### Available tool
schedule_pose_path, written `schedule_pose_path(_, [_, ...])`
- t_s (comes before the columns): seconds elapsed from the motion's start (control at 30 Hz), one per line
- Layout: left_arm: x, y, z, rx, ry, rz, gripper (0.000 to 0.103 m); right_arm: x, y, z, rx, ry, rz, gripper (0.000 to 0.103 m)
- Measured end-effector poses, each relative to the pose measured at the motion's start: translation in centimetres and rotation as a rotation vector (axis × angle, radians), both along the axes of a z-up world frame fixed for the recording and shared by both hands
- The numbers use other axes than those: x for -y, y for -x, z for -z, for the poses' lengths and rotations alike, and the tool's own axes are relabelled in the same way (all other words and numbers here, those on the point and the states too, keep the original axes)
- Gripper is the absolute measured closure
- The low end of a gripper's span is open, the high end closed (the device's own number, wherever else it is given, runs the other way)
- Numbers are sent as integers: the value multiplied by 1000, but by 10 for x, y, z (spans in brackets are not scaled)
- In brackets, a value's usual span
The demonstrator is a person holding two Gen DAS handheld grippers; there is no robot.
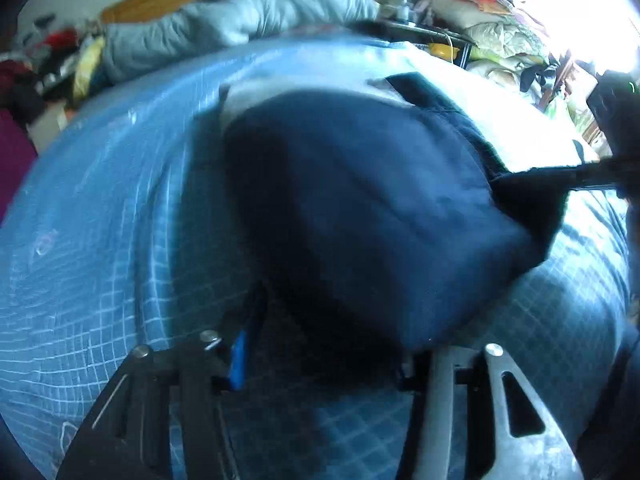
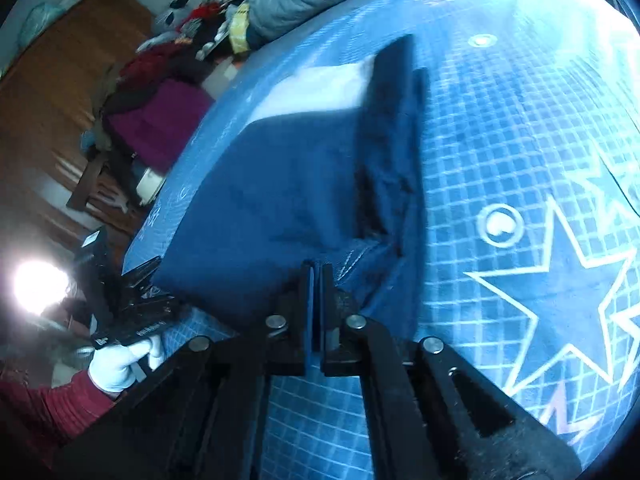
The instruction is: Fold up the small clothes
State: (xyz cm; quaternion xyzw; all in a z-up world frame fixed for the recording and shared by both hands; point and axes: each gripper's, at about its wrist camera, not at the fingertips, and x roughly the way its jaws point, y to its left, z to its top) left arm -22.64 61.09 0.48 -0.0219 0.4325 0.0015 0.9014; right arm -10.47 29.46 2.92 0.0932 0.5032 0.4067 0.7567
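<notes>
Bedroom clutter rings the work area: a grey duvet (image 1: 240,12) lies at 12 o'clock and piled bedding (image 1: 500,36) at 2 o'clock. A blue grid-patterned bedsheet (image 1: 100,200) carries the task item.

Task item: a dark blue garment (image 1: 360,208) lies on the bed, its near edge lifted off the sheet. A white panel (image 2: 320,88) shows at its far end.

Claw state:
- Right claw (image 2: 316,280): fingers together, clamped on the near hem of the garment.
- Left claw (image 1: 324,344): the garment edge covers the fingertips; whether they are together or apart cannot be told from its own view. In the right wrist view it sits at 9 o'clock, touching the garment's left corner, held by a white-gloved hand (image 2: 116,368).

Progress, as judged: early stage. The near edge is raised, probably for a first fold toward 12 o'clock. No completed fold is visible; the fold, flattening and any further folds are left.

View differences: only the right wrist view shows the star print (image 2: 568,280) on the sheet at 3 o'clock, a loose dark strip (image 2: 396,120) along the garment's right side, and the red sleeve (image 2: 48,400).
</notes>
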Motion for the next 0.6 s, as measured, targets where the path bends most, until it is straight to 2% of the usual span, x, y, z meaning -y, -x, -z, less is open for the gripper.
schedule_pose_path(0.03, [-1,5,-6,23,-53,-6,49,8,1,-1,20,21,22,103])
schedule_pose_path(0.1, [6,19,-19,83,-194,-11,50,28,3,-1,1,-20,48,103])
schedule_pose_path(0.17, [3,26,-20,90,-183,-16,48,35,6,3,-3,-15,42,103])
schedule_pose_path(0.27, [-1,21,15,-15,-127,4,50,36,9,14,-24,-6,35,103])
schedule_pose_path(0.37, [-2,21,5,24,-101,-1,50,35,14,9,-64,-84,-9,95])
schedule_pose_path(0.43, [1,21,1,40,-100,2,50,34,18,-13,-11,-114,-34,65])
schedule_pose_path(0.47, [2,20,3,31,-101,7,50,35,17,-22,5,-153,-24,63])
schedule_pose_path(0.53, [0,21,4,21,-96,7,50,34,2,-29,24,-179,2,64])
schedule_pose_path(0.6, [0,13,5,17,-87,6,50,22,-18,-23,45,-107,17,66])
